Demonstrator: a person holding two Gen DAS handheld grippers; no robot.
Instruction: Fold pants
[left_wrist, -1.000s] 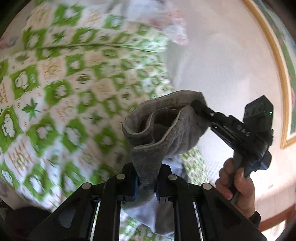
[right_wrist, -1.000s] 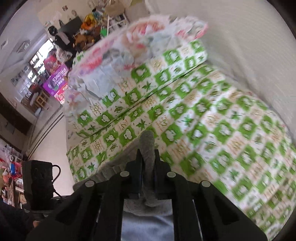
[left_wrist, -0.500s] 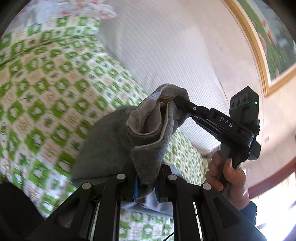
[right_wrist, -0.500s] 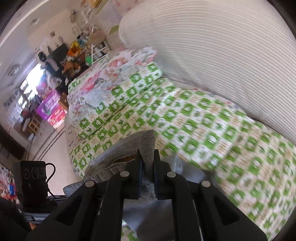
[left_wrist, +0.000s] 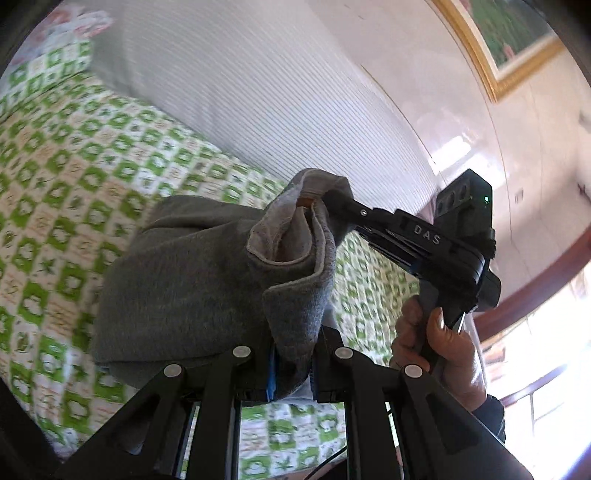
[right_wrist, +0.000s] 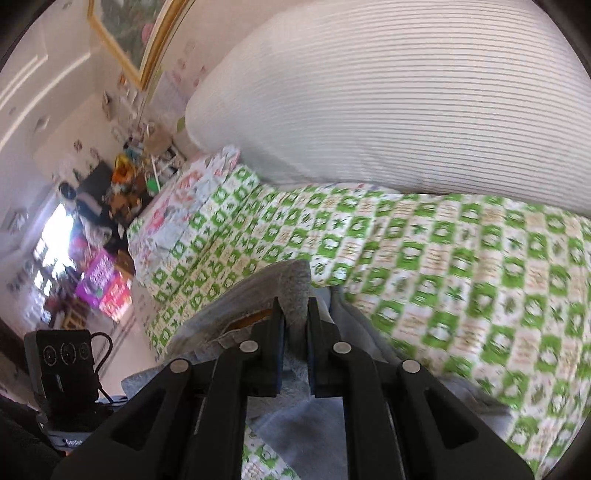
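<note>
So both grippers are clamped down on the grey pants (left_wrist: 192, 280), one at each end of what looks like the waistband edge. The left gripper (left_wrist: 291, 373) has a thick fold of the fleece pinched tight between its narrow jaws at the bottom middle of its own view, and the right gripper (left_wrist: 328, 197) comes in from the right side of that view, biting the other corner near the centre. My guess is they're held apart like that so the fabric hangs and spreads between them, letting the rest of the pants drape onto the bed (left_wrist: 55, 177) with its green-and-white checked cover, ready to be laid flat or doubled over.

In the right wrist view the same gripper (right_wrist: 295, 317) shows grey cloth squeezed between its pads, lower centre, with the pants trailing down under it. Big striped pillow (right_wrist: 388, 92) fills the upper right.

Writing-wise: "DAS" is printed in white on the right gripper's body. There's a purple box (right_wrist: 99, 273) at the left of the right wrist view, lettering too blurry to read.
</note>
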